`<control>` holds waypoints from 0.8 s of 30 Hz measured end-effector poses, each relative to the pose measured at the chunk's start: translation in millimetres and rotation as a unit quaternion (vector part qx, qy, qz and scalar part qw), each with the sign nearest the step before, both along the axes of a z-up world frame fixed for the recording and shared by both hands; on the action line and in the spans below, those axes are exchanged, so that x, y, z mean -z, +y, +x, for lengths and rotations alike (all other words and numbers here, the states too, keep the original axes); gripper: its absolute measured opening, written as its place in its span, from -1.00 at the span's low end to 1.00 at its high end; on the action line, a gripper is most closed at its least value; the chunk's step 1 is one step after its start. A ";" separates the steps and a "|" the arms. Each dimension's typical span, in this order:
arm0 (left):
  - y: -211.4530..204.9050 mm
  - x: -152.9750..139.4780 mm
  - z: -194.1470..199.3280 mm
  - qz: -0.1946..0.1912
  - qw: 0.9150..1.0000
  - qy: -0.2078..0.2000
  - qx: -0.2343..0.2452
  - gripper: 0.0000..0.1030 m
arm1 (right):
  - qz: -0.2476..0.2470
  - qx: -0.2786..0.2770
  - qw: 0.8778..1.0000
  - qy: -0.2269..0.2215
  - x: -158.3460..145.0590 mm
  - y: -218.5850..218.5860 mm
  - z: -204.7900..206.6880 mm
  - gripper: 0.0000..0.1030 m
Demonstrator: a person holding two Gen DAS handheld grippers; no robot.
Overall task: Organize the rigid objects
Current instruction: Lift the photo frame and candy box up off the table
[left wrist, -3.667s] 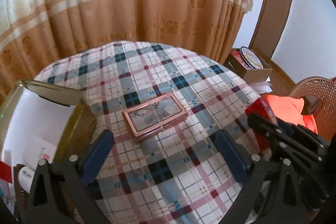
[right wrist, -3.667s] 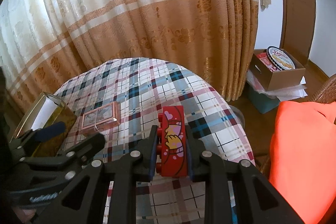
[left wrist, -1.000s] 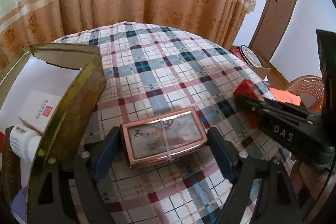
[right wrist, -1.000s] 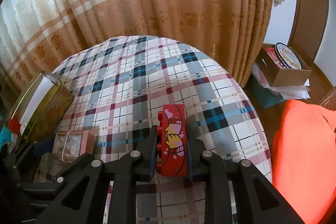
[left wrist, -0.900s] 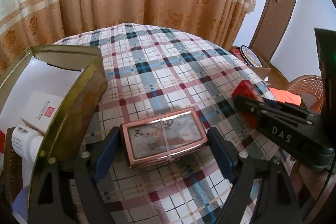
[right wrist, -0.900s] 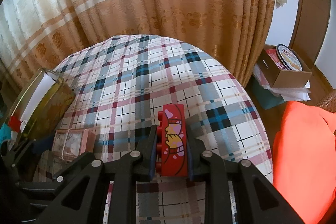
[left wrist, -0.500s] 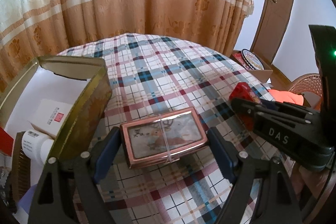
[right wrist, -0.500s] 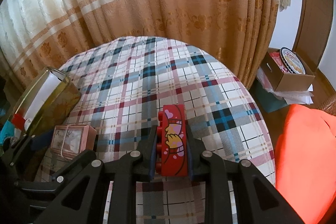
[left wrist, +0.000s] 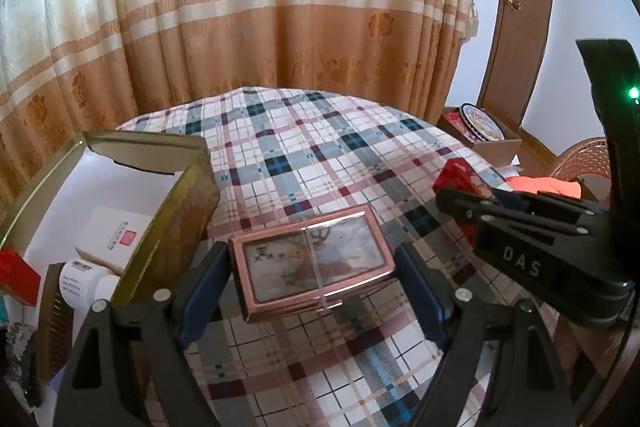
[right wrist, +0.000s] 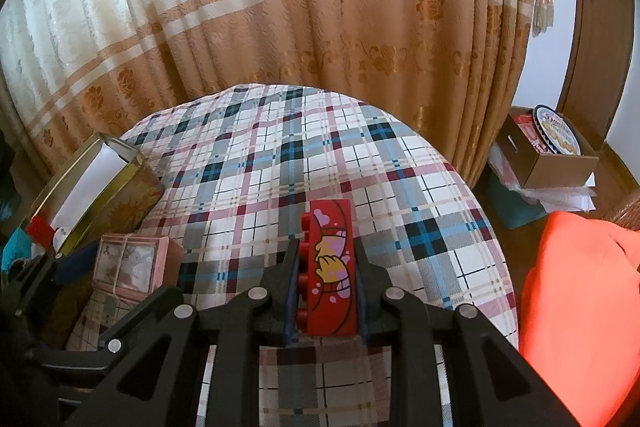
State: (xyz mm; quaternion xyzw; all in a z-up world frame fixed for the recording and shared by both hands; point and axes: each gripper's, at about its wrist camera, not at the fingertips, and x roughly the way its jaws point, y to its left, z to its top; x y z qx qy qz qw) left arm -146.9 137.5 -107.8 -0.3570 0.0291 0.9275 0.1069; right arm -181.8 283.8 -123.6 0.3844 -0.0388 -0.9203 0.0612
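Pink-framed box is sitting clamped between the left hand-held gripper pads above the plaid bench, beside the gold tin; the right hand-held gripper is squeezing a red brick.

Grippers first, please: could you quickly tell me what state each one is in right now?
Left gripper: shut on the pink framed box, held across its length.
Right gripper: shut on the red toy brick.
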 end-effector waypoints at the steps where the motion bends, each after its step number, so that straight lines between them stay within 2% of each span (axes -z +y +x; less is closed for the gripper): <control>1: 0.0 -0.6 1.1 -0.001 1.000 0.003 0.000 0.62 | 0.000 0.000 1.000 0.002 -0.6 -0.3 0.9 -0.52; 19: 0.6 -11.6 17.6 -0.010 0.998 0.057 -0.005 0.62 | 0.000 -0.007 0.999 0.039 -11.3 -1.2 11.3 -0.52; 24: -2.2 -11.9 22.6 -0.011 0.998 0.059 -0.007 0.62 | 0.010 -0.011 0.998 0.053 -15.2 -5.2 16.1 -0.52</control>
